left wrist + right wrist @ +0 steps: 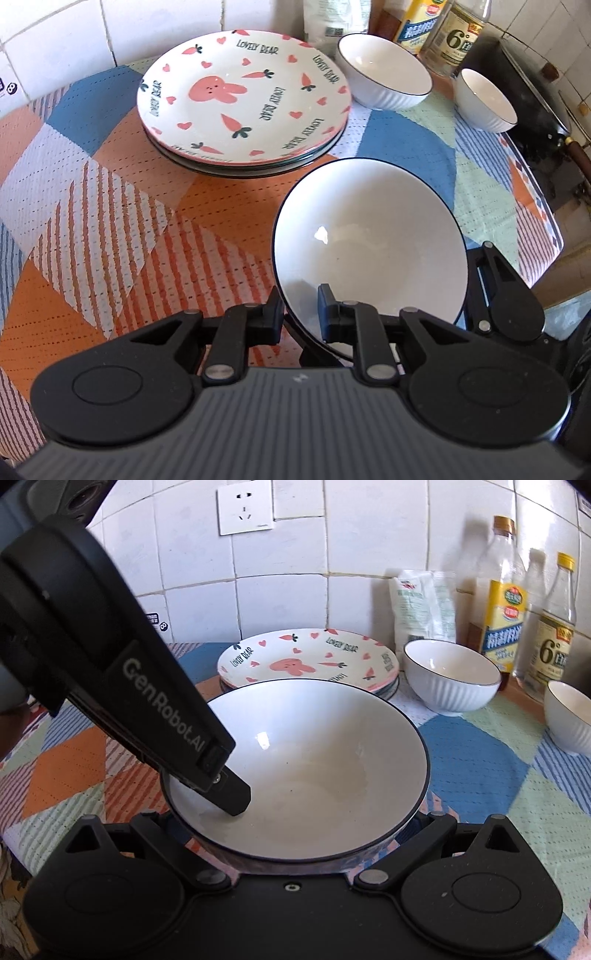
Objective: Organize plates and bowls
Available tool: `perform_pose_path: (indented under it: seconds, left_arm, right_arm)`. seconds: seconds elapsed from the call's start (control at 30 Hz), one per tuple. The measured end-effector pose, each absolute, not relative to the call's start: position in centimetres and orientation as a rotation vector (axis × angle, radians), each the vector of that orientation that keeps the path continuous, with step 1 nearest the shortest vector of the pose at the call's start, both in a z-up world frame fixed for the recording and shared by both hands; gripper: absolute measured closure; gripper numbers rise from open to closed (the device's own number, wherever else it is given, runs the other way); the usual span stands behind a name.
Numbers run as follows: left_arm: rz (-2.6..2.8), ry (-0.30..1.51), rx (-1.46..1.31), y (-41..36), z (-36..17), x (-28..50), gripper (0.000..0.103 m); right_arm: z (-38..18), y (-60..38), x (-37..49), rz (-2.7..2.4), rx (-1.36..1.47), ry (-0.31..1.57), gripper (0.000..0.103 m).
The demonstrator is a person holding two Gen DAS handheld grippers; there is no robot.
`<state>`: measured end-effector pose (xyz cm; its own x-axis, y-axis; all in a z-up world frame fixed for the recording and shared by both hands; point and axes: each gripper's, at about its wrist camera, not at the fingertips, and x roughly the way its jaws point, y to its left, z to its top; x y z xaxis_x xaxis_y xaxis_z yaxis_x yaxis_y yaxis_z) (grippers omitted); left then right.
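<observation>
White china with a thin dark rim: the big bowl [369, 254] was up off the patterned mat [110, 206], tilted, pinched at its near edge by the left claw [301, 317], one finger inside the wall and one outside, jaws clamped tight on the rim. From the right wrist view the same bowl [303, 771] filled the middle, and the left claw's finger [231, 794] reached down into it from the upper left. The right claw [295, 830] sat low under the bowl's near side, arms spread to either side; whether it pressed on the bowl could not be told, since its fingertips were hidden beneath the rim. Just behind, the stack of carrot-and-rabbit plates [243, 103] lay flat, its front edge near the bowl's far lip. Two small ribbed bowls [384, 70] [484, 99] stood apart on the right, close to the bottles [502, 624] by the tiled wall [280, 554]. Open mat stretched wide on the left; the mat's right edge ran beside a dark pan [532, 110].
</observation>
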<state>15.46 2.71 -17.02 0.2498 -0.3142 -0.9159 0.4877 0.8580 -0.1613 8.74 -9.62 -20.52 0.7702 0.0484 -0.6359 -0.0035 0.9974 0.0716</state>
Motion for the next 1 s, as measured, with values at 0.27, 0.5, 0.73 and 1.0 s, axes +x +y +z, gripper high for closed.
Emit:
perform_pose_path:
  seconds: [0.27,0.5,0.73,1.0]
  left_arm:
    - [-0.539,1.225,0.152,3.5,-18.2,16.3,0.086]
    - [-0.524,1.27,0.13,3.7,-19.2,16.7,0.086]
    - [-0.506,1.295,0.166,3.5,-18.2,16.2,0.052]
    - [-0.521,1.232,0.179,3.7,-14.7,14.5,0.048]
  right_arm:
    - [-21.8,-8.9,9.8,0.05,0.051,0.704,0.002]
    - [-22.7,-8.9,10.5,0.07,0.054,0.758,0.001]
    - [-22.0,-8.4,9.4,0.026,-0.004,0.786,0.001]
    - [-18.6,-9.9,6.4,0.036,0.0,0.769,0.001]
